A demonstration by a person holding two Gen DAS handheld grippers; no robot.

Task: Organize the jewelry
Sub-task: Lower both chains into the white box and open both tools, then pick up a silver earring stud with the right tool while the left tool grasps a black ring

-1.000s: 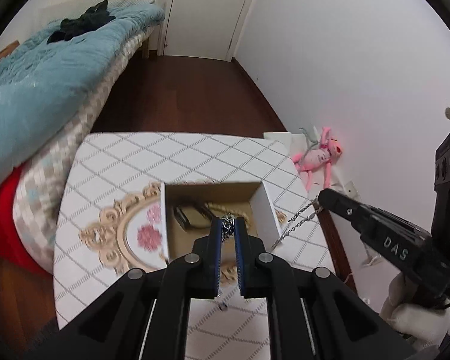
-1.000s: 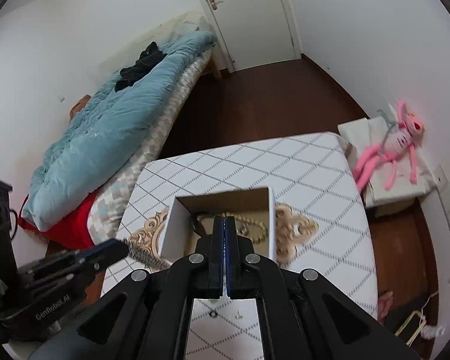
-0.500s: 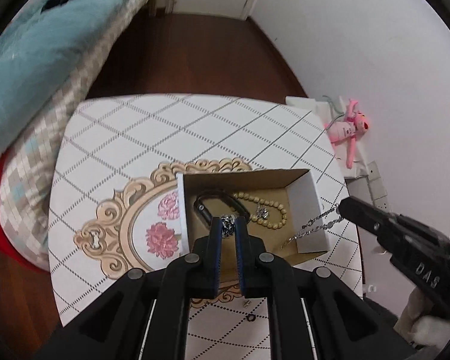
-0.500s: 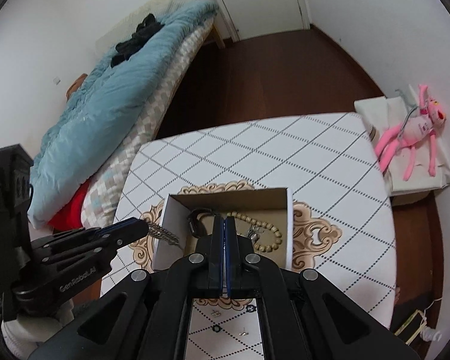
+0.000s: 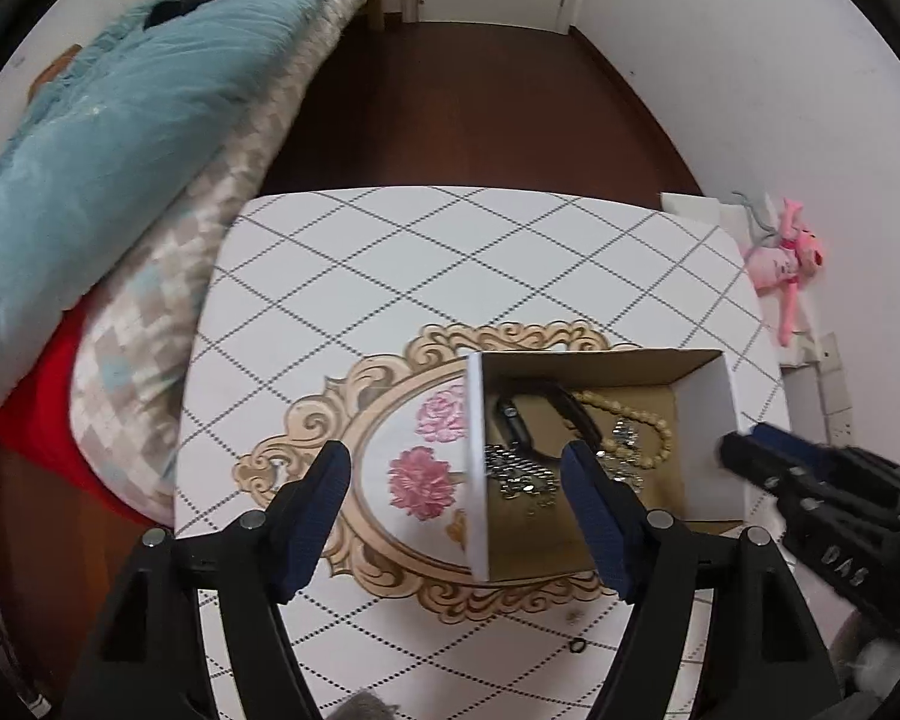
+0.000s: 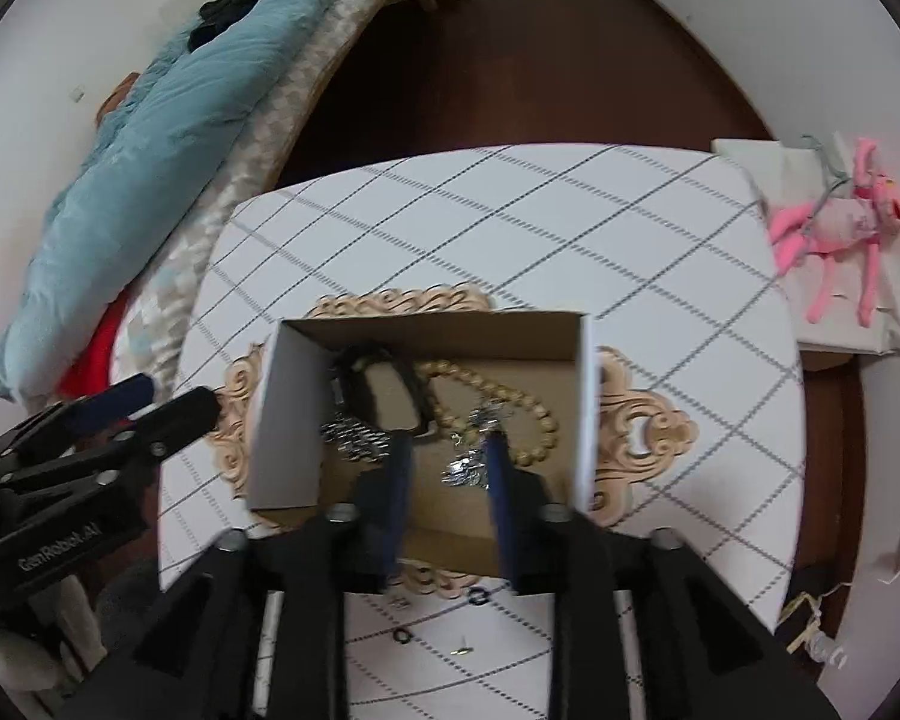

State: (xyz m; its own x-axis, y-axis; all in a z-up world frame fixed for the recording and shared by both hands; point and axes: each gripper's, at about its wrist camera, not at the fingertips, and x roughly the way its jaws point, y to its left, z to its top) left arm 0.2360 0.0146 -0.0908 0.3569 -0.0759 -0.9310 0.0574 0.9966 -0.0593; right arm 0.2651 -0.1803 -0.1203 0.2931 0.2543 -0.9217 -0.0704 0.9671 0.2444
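Observation:
A small open cardboard box (image 5: 705, 414) (image 6: 588, 408) sits on the patterned table. Inside lie a silver chain necklace (image 5: 519, 474) (image 6: 354, 438), a black band (image 5: 546, 414) (image 6: 384, 372), a beige bead bracelet (image 5: 636, 420) (image 6: 510, 402) and a silver pendant piece (image 6: 471, 468). My left gripper (image 5: 456, 480) is open and empty, its jaws straddling the box's left wall. My right gripper (image 6: 447, 468) is open over the box's near part, with the silver pendant piece between its fingers. In the left wrist view the right gripper (image 5: 744, 450) is at the box's right side.
The white table (image 5: 450, 276) has a diamond grid and a gold floral print. Small rings and an earring (image 6: 462, 648) lie on its near edge. A bed with a blue quilt (image 5: 102, 138) is to the left. A pink plush toy (image 6: 834, 222) lies to the right.
Both grippers have opened. The silver chain they held between them now lies in the box. The left gripper has shifted left, to the box's left wall.

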